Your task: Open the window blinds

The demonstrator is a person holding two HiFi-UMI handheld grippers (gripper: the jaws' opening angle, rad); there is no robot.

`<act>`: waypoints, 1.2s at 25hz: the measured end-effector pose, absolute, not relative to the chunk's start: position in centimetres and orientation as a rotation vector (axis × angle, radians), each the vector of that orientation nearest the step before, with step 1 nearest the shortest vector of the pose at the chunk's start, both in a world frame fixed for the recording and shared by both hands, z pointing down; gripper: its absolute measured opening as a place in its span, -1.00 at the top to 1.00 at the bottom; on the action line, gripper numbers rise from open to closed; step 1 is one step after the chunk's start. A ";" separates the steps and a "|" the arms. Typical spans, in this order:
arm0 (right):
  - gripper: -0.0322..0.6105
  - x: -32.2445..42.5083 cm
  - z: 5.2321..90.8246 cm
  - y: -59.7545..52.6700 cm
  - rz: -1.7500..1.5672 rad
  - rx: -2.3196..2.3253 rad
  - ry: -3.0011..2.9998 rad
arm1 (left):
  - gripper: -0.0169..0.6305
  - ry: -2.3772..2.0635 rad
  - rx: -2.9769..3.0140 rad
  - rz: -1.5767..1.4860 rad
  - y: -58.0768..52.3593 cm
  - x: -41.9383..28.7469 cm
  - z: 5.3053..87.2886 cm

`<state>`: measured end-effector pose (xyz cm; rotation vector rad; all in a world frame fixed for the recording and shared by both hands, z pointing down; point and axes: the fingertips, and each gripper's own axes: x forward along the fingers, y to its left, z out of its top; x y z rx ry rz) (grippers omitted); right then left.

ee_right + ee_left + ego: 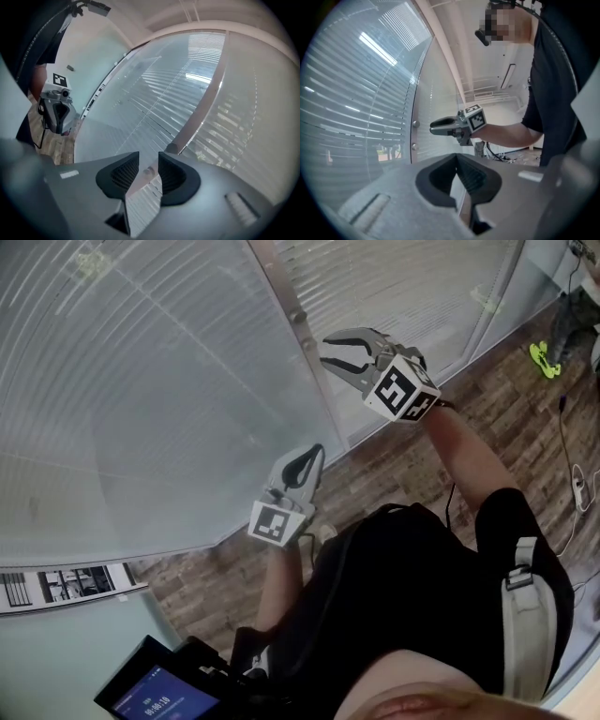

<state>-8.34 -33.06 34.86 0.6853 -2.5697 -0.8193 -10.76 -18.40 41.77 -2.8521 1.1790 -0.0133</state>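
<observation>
Slatted window blinds [141, 381] sit behind glass on both sides of a pale upright frame post [291, 315] that carries small round knobs [415, 123]. My right gripper [342, 357] is raised close to that post, open; a knob [150, 171] shows in the gap between its pads, untouched. In the right gripper view the post [201, 108] runs up just ahead of the right gripper [149, 161]. My left gripper [305, 465] is lower, near the glass, with its tips together and nothing in them. Seen from the left gripper [457, 161], the right gripper [436, 126] points at the knobs.
Wood-look floor [403, 465] runs along the window base. Cables and a power strip [577, 488] lie at the right, near a yellow-green object [542, 357]. A device with a lit screen [155, 695] hangs at the bottom left. The person's dark-clothed body [422, 596] fills the lower middle.
</observation>
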 end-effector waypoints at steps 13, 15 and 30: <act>0.34 -11.4 33.8 -38.4 -1.186 0.684 -2.090 | 0.94 1.194 -2.841 0.029 -19.0 -10.9 41.8; 0.34 -11.5 33.7 -38.8 -1.222 0.686 -2.028 | 0.94 1.208 -2.833 0.044 -18.9 -10.9 41.7; 0.50 -12.7 33.5 -40.0 -1.361 0.693 -1.858 | 0.94 1.293 -2.793 0.067 -18.1 -12.5 41.7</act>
